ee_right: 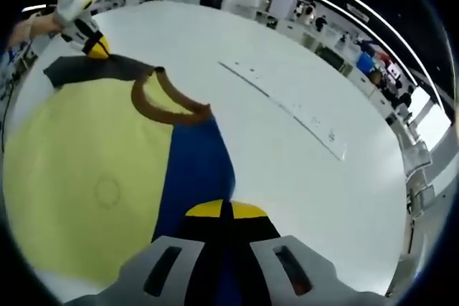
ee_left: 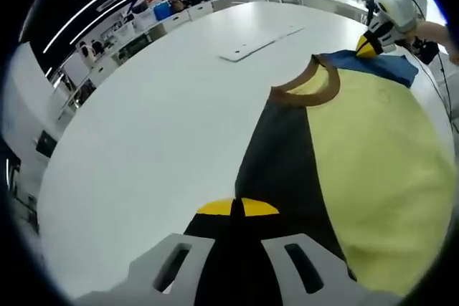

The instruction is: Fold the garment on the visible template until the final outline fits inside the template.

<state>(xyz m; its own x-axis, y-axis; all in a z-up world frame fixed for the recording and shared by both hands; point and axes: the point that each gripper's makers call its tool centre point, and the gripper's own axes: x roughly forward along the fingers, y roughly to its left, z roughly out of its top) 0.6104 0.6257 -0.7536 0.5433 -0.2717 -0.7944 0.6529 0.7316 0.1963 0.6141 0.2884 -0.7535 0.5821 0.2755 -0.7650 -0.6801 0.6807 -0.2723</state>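
Shirt (ee_left: 373,155) lies flat on the table (ee_left: 143,141). Left gripper (ee_left: 237,208) pinches its black sleeve (ee_left: 280,155); right gripper (ee_right: 225,210) pinches its blue sleeve (ee_right: 197,170).

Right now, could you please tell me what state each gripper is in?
Left gripper: closed on the shirt's black sleeve.
Right gripper: closed on the shirt's blue sleeve.

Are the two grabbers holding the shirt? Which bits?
Yes. The left gripper pinches the shirt by its black sleeve; the right gripper pinches its blue sleeve.
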